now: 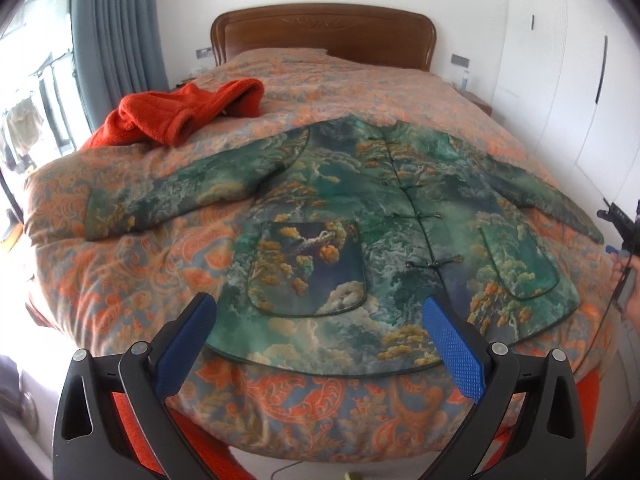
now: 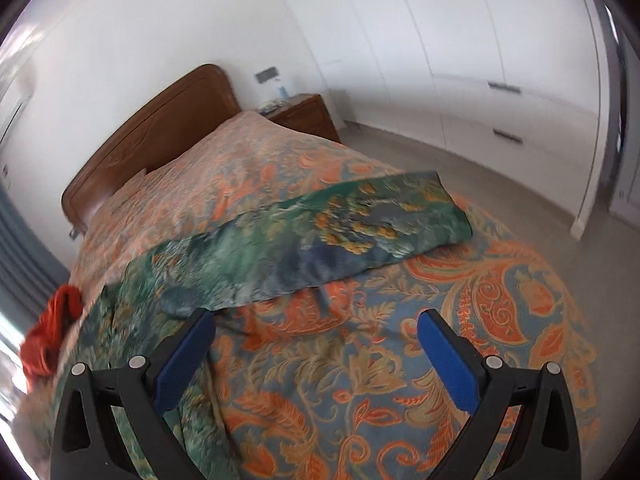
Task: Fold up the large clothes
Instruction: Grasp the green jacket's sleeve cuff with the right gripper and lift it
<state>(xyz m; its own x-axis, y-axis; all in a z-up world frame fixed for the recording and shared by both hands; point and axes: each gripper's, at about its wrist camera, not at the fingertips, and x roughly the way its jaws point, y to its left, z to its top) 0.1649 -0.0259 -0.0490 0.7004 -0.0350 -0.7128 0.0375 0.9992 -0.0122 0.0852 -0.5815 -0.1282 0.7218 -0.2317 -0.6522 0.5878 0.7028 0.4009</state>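
A green patterned jacket [image 1: 360, 216] lies flat and face up on the bed, both sleeves spread out, front buttoned. My left gripper [image 1: 320, 320] is open and empty above the jacket's bottom hem. My right gripper [image 2: 316, 332] is open and empty above the bedspread, just below the jacket's right sleeve [image 2: 320, 236]. The sleeve's cuff lies toward the bed's right edge. The right gripper also shows in the left wrist view [image 1: 624, 236] at the far right, beside that cuff.
An orange-red garment [image 1: 180, 116] lies crumpled at the bed's far left. The orange paisley bedspread [image 1: 320, 400] covers the bed, with a wooden headboard [image 1: 320, 36] behind. A nightstand [image 2: 304, 114] and white wardrobes [image 2: 480, 60] stand to the right.
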